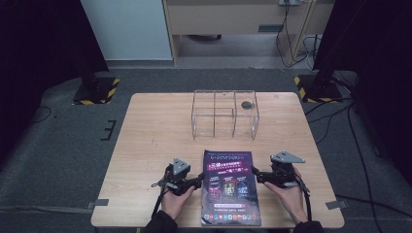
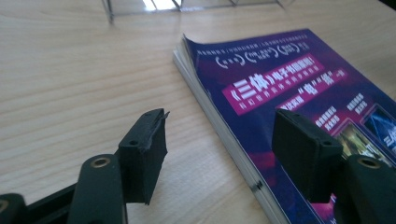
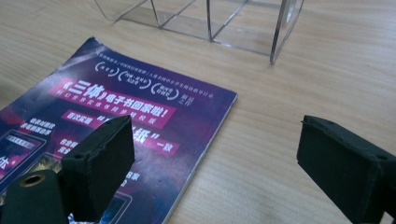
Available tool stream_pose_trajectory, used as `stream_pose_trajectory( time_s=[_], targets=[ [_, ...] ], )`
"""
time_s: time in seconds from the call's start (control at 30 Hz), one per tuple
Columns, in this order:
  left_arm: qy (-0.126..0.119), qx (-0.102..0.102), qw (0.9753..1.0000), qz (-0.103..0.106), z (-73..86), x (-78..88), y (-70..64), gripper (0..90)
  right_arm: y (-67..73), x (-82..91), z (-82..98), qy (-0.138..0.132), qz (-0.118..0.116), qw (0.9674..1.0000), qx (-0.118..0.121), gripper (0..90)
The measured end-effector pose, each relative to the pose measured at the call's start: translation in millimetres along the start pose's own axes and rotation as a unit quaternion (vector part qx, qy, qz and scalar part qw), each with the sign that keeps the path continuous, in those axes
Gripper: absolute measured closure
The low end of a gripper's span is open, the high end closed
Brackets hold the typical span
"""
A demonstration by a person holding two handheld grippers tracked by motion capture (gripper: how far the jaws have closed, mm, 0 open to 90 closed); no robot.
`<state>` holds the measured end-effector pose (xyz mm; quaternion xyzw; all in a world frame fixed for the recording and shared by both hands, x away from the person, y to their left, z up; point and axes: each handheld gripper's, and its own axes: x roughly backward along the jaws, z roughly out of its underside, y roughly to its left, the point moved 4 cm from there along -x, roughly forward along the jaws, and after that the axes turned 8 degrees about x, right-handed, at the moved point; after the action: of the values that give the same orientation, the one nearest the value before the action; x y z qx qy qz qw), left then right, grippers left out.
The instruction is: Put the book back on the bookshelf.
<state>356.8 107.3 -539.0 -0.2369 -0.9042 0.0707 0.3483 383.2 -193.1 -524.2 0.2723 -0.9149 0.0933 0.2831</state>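
Near the front edge of the table (image 1: 145, 126), between the person's two hands, lies a magazine (image 1: 231, 187) with a purple cover, flat and face up. Its long axis runs from the person's side toward the far side, with the printed headline at the far end and upside down as seen from the grippers. It looks thin and light, a bundle of glossy pages that would likely sag and fan open if lifted by one corner, and the shiny cover may slip between hard pads. The far left corner of the cover already curls up a little in the left gripper view, so the top sheets could peel away alone. Holding it at both long edges at once, about midway along, seems the safest way, with each pair of jaws taking the whole thickness.

To its left, the left gripper (image 1: 190, 183) sits low at the magazine's left edge, jaws apart, one pad over bare wood and the other above the cover, nothing pressed between them. To its right, the right gripper (image 1: 259, 175) is at the right edge, jaws wide apart, straddling that edge in the same way and gripping nothing.

Farther back on the table stands a clear plastic rack (image 1: 224, 114) with upright dividers, well apart from the magazine, and a small dark round thing (image 1: 247, 104) lies in its far right section.
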Motion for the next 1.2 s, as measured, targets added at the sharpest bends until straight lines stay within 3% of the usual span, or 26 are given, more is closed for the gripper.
stream_pose_trajectory(
  time_s=[0.27,0.57,1.2],
  targets=[
    [0.019,0.003,0.9997,0.017,8.1,-11.5,-10.5,40.0,6.4,-0.8,12.8,0.009,-0.019,0.9998,-0.005,13.5],
    [0.031,0.009,0.9993,0.017,14.1,-20.7,-16.1,41.1,16.4,-7.3,17.7,0.02,-0.042,0.9989,0.003,15.8],
    [0.018,0.02,0.9993,0.027,13.9,-26.4,-19.8,40.3,29.5,-21.4,30.0,0.046,-0.069,0.9965,0.008,23.3]
  ],
)
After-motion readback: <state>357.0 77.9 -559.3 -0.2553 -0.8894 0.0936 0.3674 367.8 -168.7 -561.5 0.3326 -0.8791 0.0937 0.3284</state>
